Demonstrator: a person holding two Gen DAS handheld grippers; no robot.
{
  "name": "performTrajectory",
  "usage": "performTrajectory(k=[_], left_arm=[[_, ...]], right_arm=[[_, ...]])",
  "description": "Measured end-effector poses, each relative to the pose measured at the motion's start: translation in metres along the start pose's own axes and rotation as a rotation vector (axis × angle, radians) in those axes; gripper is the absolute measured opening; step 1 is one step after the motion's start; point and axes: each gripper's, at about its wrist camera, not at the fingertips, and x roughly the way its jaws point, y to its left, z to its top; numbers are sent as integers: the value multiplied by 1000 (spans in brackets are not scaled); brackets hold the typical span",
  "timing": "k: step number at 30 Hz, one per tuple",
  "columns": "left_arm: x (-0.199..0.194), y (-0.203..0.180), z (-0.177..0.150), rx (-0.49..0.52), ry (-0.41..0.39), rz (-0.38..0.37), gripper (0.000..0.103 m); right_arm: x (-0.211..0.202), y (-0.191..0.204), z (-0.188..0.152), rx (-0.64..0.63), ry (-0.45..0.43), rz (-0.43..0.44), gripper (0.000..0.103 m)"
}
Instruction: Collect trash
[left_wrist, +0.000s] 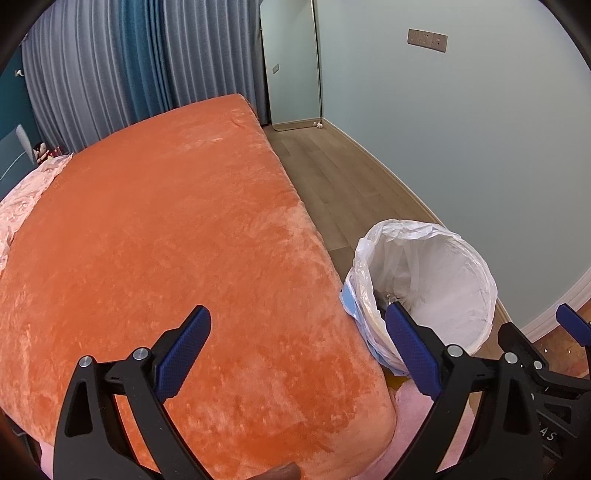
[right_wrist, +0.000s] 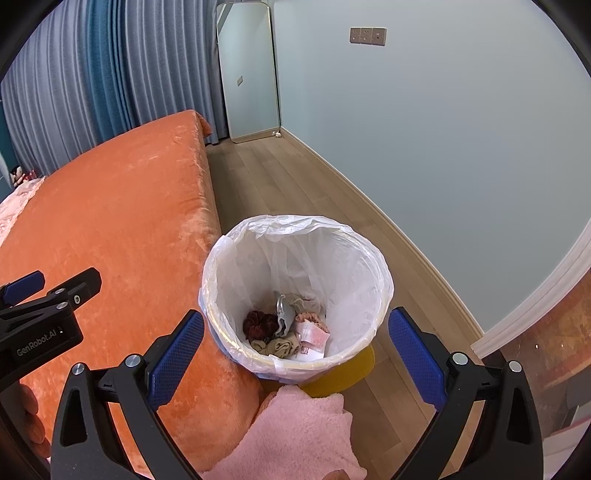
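Right wrist view looks down past the right hand-held gripper (right_wrist: 295, 341), its jaws spread wide and holding nothing, straight into the lined bin (right_wrist: 297, 295) at 12 o'clock. At the bin's bottom lies the collected trash (right_wrist: 286, 332): a dark red scrunchie, crumpled cloth bits and paper slips. The bin stands on the wood floor (right_wrist: 295, 181), touching the bed (right_wrist: 110, 221) edge at its 9 o'clock, with a pink towel (right_wrist: 303, 432) just below it. The left hand-held gripper (left_wrist: 297, 349) hangs over the bed's orange cover, also released and empty; from it the bin sits at about 2 o'clock. No loose trash shows on the bed or floor, so collecting looks near done. The right one is nearer the bin. Open floor runs toward 12 and 1 o'clock up to the wall (right_wrist: 443, 147), giving free room there
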Motion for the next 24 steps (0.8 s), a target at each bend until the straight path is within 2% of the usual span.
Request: performTrajectory(k=[24], left_arm=[[6,-9,-14,28,56,18,91]], right_arm=[[1,-3,-7,-5,15,-7,96]])
